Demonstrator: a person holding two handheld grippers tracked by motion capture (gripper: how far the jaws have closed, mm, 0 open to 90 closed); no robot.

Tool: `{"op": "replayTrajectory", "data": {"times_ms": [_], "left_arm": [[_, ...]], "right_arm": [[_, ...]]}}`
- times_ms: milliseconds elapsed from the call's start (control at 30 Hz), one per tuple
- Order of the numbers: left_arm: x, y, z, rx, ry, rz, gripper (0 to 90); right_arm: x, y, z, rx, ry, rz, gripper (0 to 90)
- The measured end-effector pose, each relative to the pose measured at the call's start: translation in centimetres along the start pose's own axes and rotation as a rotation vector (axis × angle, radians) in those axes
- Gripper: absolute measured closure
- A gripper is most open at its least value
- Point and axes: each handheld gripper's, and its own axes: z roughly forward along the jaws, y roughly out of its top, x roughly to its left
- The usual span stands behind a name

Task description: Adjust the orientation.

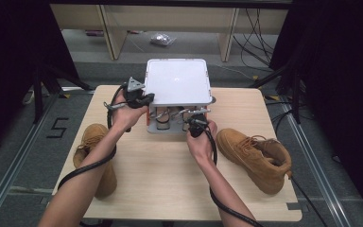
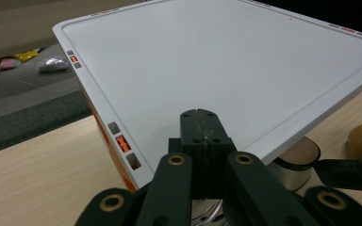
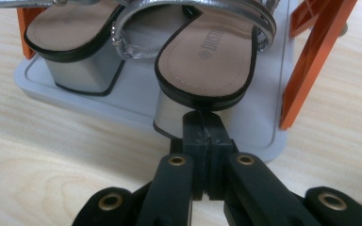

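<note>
Now both jaws pressed together: left hand-held gripper (image 2: pixel 201 123) over the white shelf top (image 2: pixel 226 70), right hand-held gripper (image 3: pixel 202 125) at a silver sandal's heel (image 3: pixel 174 117)

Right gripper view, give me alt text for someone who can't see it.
The right gripper, its black fingers pressed together, points at the silver block heel of a sandal on the grey bottom shelf of a rack. A second sandal sits to its left, an orange rack leg stands at right, all on a pale wood table.
</note>
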Motion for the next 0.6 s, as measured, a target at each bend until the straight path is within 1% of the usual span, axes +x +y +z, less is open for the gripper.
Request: {"op": "replayTrajectory", "data": {"times_ms": [33,133,167,233,300,333,400,467,500,600], "left_arm": [[0.0,0.0,0.0,0.0,-0.001,-0.001,89.8],[0.0,0.0,0.0,-0.001,-0.002,-0.002,89.8],[0.0,0.0,0.0,0.0,-0.002,0.001,89.8],[0.0,0.0,0.0,0.0,-0.001,-0.001,89.8],[0.0,0.0,0.0,-0.001,-0.003,-0.002,89.8],[0.0,0.0,0.0,-0.002,-0.002,-0.002,89.8],[0.0,0.0,0.0,0.0,-0.003,-0.002,89.8],[0.1,0.0,0.0,0.0,-0.004,0.0,89.8],[0.0,0.0,0.0,0.0,-0.003,-0.002,89.8],[0.0,0.0,0.0,0.0,-0.002,-0.002,89.8]], "right_arm": [[0.0,0.0,0.0,-0.002,-0.004,-0.007,90.0],[0.1,0.1,0.2,0.005,-0.006,0.006,90.0],[0.0,0.1,0.3,0.003,-0.008,-0.007,90.0],[0.1,0.1,0.6,0.01,-0.008,0.005,90.0],[0.1,0.2,0.9,0.003,-0.018,0.006,90.0],[0.0,0.2,1.0,0.0,-0.015,-0.01,90.0],[0.1,0.3,1.2,-0.006,-0.021,0.001,89.7],[0.0,0.3,1.3,-0.009,-0.02,-0.012,89.7],[0.1,0.3,1.4,-0.006,-0.022,-0.001,89.6],[0.0,0.3,1.7,-0.006,-0.02,-0.011,89.2]]}}
